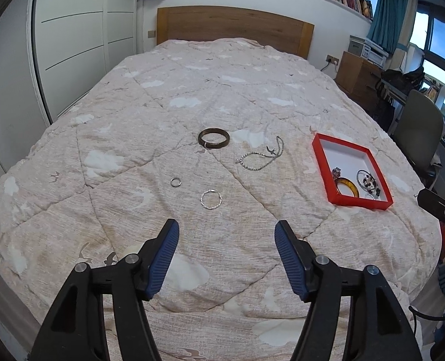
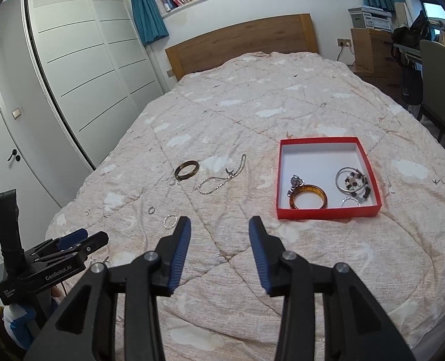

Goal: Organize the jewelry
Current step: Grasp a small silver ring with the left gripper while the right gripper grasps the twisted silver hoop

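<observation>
We see the left gripper (image 1: 227,234) with its blue-padded jaws spread wide and nothing between them, hanging over the beige cloud-print quilt (image 1: 132,114). The right gripper (image 2: 219,231) is likewise agape, a little less so, and empty, above the same quilt. Just beyond the left gripper's tips lies a thin twisted silver bracelet (image 1: 211,199), and a little further left a small silver ring (image 1: 176,182). Further up the bed we find a dark brown bangle (image 1: 214,139) lying flat, and to its right a silver beaded chain (image 1: 261,156) in a loose curve, apart from the bangle. Well to the right sits the red tray (image 1: 320,162) with a white floor; in its near end rest an amber bangle (image 2: 309,200), a small dark-and-silver piece touching it that we cannot identify, a silver hoop (image 2: 347,180) tangled with dark beads, and a small pale ring (image 2: 351,201). Behind stands the wooden headboard (image 1: 234,27).
</observation>
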{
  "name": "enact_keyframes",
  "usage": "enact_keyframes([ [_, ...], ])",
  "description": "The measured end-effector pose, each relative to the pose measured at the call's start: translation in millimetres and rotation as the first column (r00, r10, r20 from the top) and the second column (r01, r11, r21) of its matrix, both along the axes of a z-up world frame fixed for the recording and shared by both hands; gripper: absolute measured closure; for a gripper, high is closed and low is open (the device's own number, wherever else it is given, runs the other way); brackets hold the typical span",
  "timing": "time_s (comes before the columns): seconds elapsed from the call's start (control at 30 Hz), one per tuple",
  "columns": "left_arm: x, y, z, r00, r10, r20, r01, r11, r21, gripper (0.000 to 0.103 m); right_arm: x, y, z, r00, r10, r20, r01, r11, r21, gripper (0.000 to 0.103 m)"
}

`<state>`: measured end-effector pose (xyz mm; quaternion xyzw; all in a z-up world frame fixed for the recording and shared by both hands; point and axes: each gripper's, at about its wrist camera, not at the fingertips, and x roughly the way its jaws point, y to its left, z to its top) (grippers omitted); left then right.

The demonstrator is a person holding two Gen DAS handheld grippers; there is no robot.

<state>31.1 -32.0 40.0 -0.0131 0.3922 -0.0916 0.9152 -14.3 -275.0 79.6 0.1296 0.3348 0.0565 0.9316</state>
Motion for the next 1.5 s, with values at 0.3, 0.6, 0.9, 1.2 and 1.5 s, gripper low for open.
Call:
enact_keyframes([
  [0.3, 3, 6, -12, 0.999, 0.041, -0.009, -0.041, 0.999, 0.009, 0.025, -3, -6, -11, 0.999, -0.029, -0.029, 0.029, 1.000, -0.010, 0.059],
  [0.6, 8, 12, -20, 1.000, 0.002, -0.008, -0.001, 1.000, 0.009, 0.025, 4, 16, -24, 0.997, 0.013, -0.074, -0.016, 0.999, -0.045, 0.059],
  [0.9, 54, 33, -38, 0.998, -0.006, -0.063, 0.001, 0.996, -0.086, 0.027, 38, 34, -50, 0.983, 0.134, -0.126, -0.141, 0.988, -0.055, 0.059],
  [1.2, 124, 43, -70, 0.992, -0.015, -0.126, 0.000, 0.993, -0.118, 0.036, 106, 57, -101, 0.935, 0.298, -0.193, -0.303, 0.953, 0.004, 0.059],
  [1.5, 190, 53, -122, 0.979, 0.034, -0.200, -0.047, 0.997, -0.060, 0.051, 172, 87, -148, 0.880, 0.408, -0.244, -0.406, 0.912, 0.061, 0.059],
])
